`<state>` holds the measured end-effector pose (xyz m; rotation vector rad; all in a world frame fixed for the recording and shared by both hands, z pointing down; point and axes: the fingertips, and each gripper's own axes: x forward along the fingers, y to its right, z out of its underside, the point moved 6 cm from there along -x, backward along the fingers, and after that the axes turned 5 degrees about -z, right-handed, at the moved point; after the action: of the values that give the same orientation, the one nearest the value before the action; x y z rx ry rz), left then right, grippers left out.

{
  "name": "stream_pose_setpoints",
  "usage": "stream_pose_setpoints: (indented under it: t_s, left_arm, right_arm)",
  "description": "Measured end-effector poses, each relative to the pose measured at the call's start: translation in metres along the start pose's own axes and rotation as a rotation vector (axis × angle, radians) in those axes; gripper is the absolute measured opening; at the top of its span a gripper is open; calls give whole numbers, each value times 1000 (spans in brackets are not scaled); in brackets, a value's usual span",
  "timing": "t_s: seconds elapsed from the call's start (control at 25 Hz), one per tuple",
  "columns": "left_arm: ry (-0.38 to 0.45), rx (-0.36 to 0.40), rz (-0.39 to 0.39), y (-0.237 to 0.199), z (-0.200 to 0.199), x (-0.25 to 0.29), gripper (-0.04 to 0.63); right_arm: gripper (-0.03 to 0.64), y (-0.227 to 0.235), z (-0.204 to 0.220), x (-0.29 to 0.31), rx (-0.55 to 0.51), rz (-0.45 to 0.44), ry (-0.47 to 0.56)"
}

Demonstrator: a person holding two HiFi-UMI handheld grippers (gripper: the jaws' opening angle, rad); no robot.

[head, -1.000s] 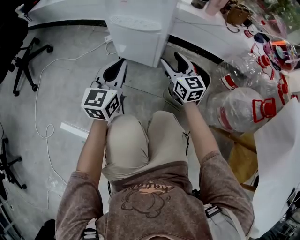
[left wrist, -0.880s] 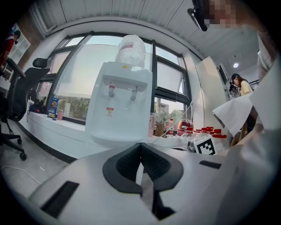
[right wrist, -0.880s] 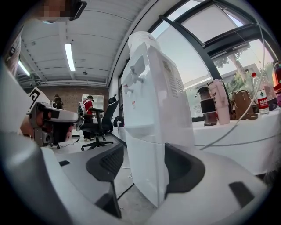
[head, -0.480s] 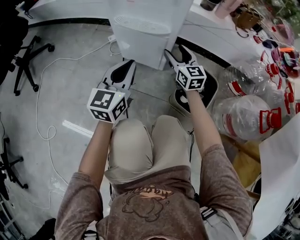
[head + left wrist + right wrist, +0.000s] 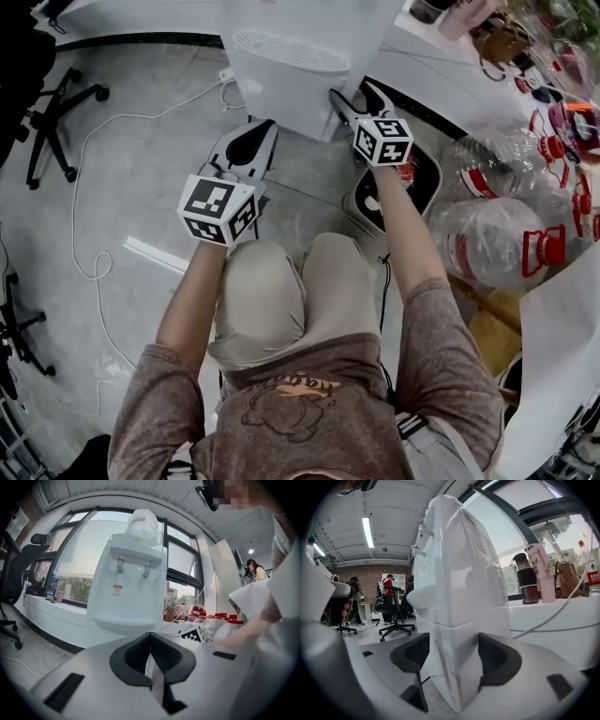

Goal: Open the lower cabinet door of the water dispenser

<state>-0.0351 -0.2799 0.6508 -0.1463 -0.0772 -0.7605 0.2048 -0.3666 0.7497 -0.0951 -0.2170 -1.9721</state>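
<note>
The white water dispenser stands on the floor ahead of me, with a bottle on top. My right gripper is at its front right corner, low down. In the right gripper view that corner stands between the open jaws of the right gripper, at the lower cabinet door. These jaws have just been opening wider, and the left pad stands off the door. My left gripper hangs shut and empty in front of the dispenser, short of it, its pads together.
A round black-and-white floor device lies right of the dispenser, under my right arm. Several big empty water bottles with red caps are piled at the right. A white cable trails over the floor at the left, near a chair base.
Both grippers have moved forward toward the dispenser. The right one went further and now straddles its front right corner; the left one shifted only a little.
</note>
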Motion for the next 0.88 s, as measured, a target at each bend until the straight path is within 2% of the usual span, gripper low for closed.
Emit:
stream_pose_setpoints:
  t_s: [0.32,0.88]
  left_arm:
    - [2,-30,5,-3,4,2,12]
    - [15,-30,1,-3,3,-1,12]
  right_arm:
    - [290,0,1,2,-27,25,-10]
    - [267,-6,1,0,22,80,-2]
